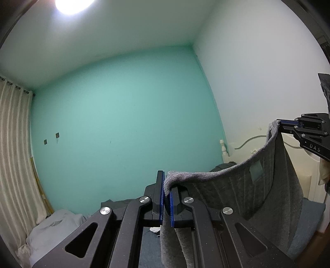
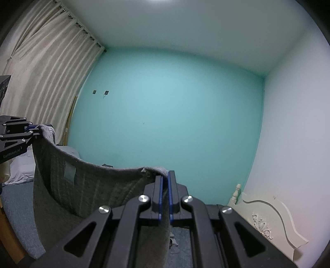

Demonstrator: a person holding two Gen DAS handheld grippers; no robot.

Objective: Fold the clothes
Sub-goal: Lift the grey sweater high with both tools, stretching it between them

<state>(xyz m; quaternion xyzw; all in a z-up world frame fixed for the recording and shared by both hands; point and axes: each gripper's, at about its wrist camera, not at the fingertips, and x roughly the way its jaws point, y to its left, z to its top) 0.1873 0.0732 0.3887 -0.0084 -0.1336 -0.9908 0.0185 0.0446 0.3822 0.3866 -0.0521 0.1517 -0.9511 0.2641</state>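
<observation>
A bed with a dark blue-grey cover (image 2: 18, 208) lies low under both cameras, in a small room with a turquoise end wall (image 1: 123, 123), white side walls and ceiling, and a bright ceiling lamp (image 1: 71, 5). Cream curtains (image 2: 51, 57) hang along one side; a cream carved headboard (image 2: 272, 218) stands against the opposite wall, with a cable trailing on the wall above it. A pale pillow or bundle of bedding (image 1: 51, 228) sits in the far corner, though the fisheye edge makes it hard to tell which.

The grey knit garment (image 1: 247, 185) hangs in the air above the bed, stretched between the two tools. The left gripper (image 1: 166, 198) is clamped on one top corner, the right gripper (image 2: 165, 195) on the other, and the cloth sags between them, hiding much of the bed.
</observation>
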